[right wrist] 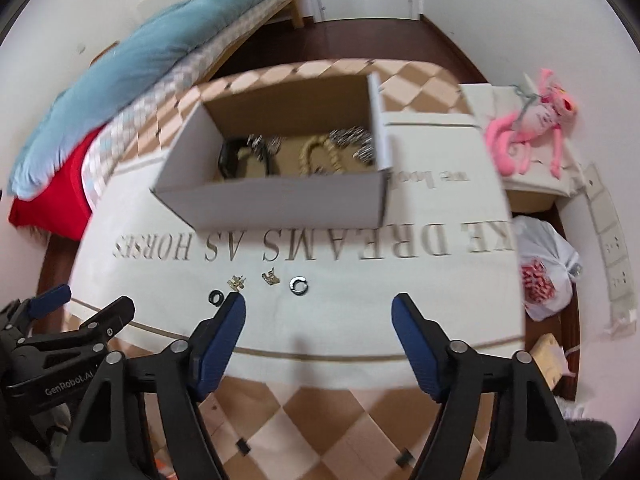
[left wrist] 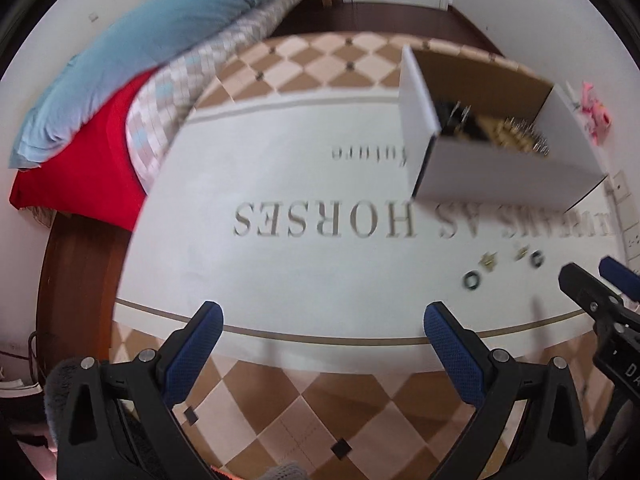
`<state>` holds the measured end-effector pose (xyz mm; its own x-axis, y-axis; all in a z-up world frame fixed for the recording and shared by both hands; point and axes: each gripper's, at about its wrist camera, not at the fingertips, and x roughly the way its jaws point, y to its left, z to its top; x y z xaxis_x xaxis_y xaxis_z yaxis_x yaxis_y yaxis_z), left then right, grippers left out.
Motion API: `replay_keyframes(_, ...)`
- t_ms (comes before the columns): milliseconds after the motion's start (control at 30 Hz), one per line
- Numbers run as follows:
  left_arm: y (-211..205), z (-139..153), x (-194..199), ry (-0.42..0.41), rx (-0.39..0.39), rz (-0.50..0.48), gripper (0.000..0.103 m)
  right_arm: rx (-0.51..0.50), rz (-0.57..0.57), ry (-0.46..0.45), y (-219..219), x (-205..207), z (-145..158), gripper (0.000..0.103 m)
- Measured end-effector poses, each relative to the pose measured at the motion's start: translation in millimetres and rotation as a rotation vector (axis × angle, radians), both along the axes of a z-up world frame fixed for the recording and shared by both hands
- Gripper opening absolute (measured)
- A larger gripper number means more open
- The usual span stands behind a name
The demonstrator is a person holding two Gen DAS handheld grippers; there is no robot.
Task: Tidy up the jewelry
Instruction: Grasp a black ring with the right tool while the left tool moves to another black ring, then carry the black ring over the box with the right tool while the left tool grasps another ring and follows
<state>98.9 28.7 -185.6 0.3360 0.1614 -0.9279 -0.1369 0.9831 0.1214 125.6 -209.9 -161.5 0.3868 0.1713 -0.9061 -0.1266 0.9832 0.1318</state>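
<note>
1. The left gripper [left wrist: 322, 324] and right gripper [right wrist: 320, 314] are hovering with fingers wide, holding nothing.
2. Four small jewelry pieces [right wrist: 298, 285] are lying near the right gripper, before the cardboard box [right wrist: 280, 204].
3. The cloth [right wrist: 360, 304] is reading "DREAMS AS HORSES"; a gripper body is showing "GenRobot".

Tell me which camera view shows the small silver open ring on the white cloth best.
The right wrist view: the small silver open ring lies near centre and its gap shows. In the left wrist view it sits blurred near the right edge.

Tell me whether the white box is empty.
Not empty: the open white box holds a beaded bracelet, a black band and silver pieces.
</note>
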Motion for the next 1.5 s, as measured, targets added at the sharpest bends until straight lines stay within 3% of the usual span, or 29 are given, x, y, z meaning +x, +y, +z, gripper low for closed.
replay_keyframes(367,6,-23,6,0.042,-0.02,-0.003,0.103,-0.126,0.069,-0.031,35,8,-42,0.042)
replay_keyframes(500,7,-24,6,0.043,-0.015,-0.01,0.103,-0.151,0.076,-0.053,40,9,-43,0.013)
replay_keyframes(700,-2,-18,7,0.023,-0.025,-0.049,0.103,-0.153,0.077,-0.062,38,8,-40,0.013)
replay_keyframes(900,-31,-14,9,0.011,-0.102,-0.117,0.102,-0.107,-0.003,-0.063,10,-2,-25,0.013)
replay_keyframes(1067,-52,-14,15,-0.015,-0.111,-0.157,0.101,-0.103,-0.067,-0.054,-13,-4,-19,0.013)
replay_keyframes(1100,-56,-14,15,-0.024,-0.111,-0.168,0.098,-0.102,-0.078,-0.049,-18,-4,-20,0.013)
replay_keyframes(1167,-65,-15,17,-0.027,-0.103,-0.184,0.079,-0.104,-0.098,-0.037,-25,-5,-21,0.013)
replay_keyframes(1200,-68,-16,18,-0.022,-0.102,-0.191,0.075,-0.1,-0.106,-0.033,-29,-5,-21,0.013)
replay_keyframes(1267,-67,-20,20,-0.013,-0.107,-0.195,0.052,-0.1,-0.123,-0.03,-36,-6,-20,0.013)
replay_keyframes(1500,-74,-16,18,-0.042,-0.127,-0.228,0.012,-0.1,-0.15,-0.036,-45,-8,-16,0.013)
